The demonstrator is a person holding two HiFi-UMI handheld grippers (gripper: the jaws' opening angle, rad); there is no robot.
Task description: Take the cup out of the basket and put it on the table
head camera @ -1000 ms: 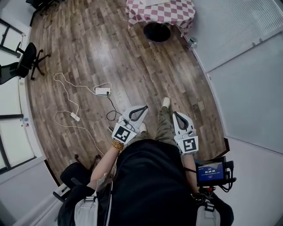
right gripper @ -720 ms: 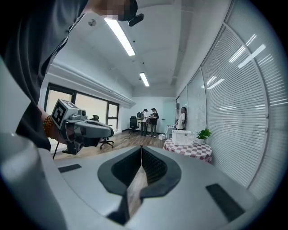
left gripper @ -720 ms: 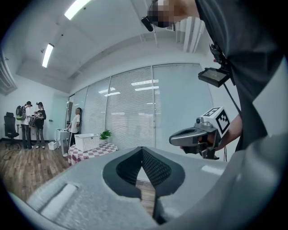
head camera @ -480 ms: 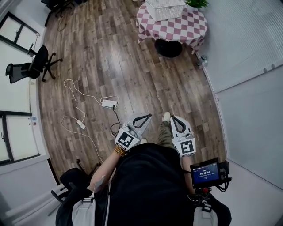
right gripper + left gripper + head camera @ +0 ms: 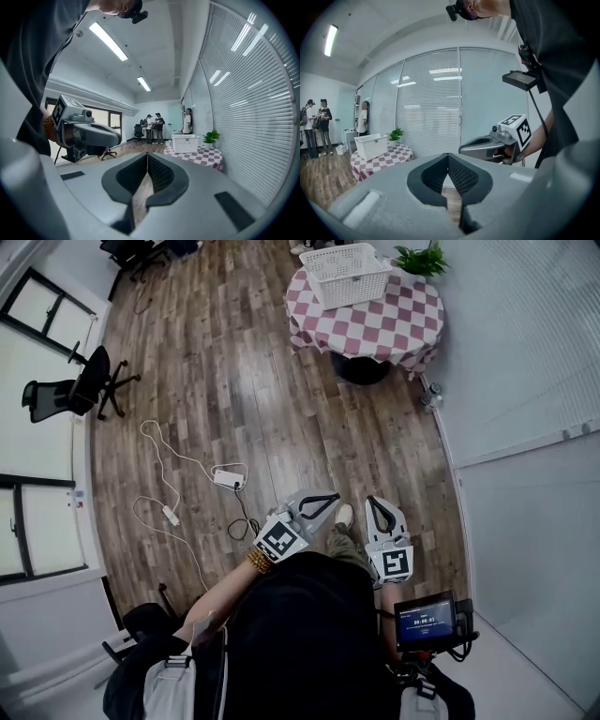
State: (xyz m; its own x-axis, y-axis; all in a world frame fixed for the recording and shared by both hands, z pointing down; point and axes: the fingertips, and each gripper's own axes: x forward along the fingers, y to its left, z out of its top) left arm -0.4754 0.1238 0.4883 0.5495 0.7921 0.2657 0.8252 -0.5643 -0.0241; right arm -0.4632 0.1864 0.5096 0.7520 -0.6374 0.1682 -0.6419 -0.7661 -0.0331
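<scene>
A white slatted basket (image 5: 349, 273) stands on a round table with a red-and-white checked cloth (image 5: 380, 322) at the far end of the room; the basket (image 5: 371, 146) and the basket (image 5: 185, 143) also show small in the gripper views. No cup can be seen inside it from here. My left gripper (image 5: 334, 499) and right gripper (image 5: 374, 503) are held low in front of my body, well short of the table, both shut with nothing between the jaws.
A potted plant (image 5: 420, 260) sits on the table behind the basket. White cables and a power strip (image 5: 225, 478) lie on the wooden floor to the left. Office chairs (image 5: 82, 387) stand at the left wall. Several people (image 5: 154, 126) stand at the far end.
I have walked toward the table: the basket and plant have come into the head view and the table sits lower in the picture. Both grippers stayed shut in front of me.
</scene>
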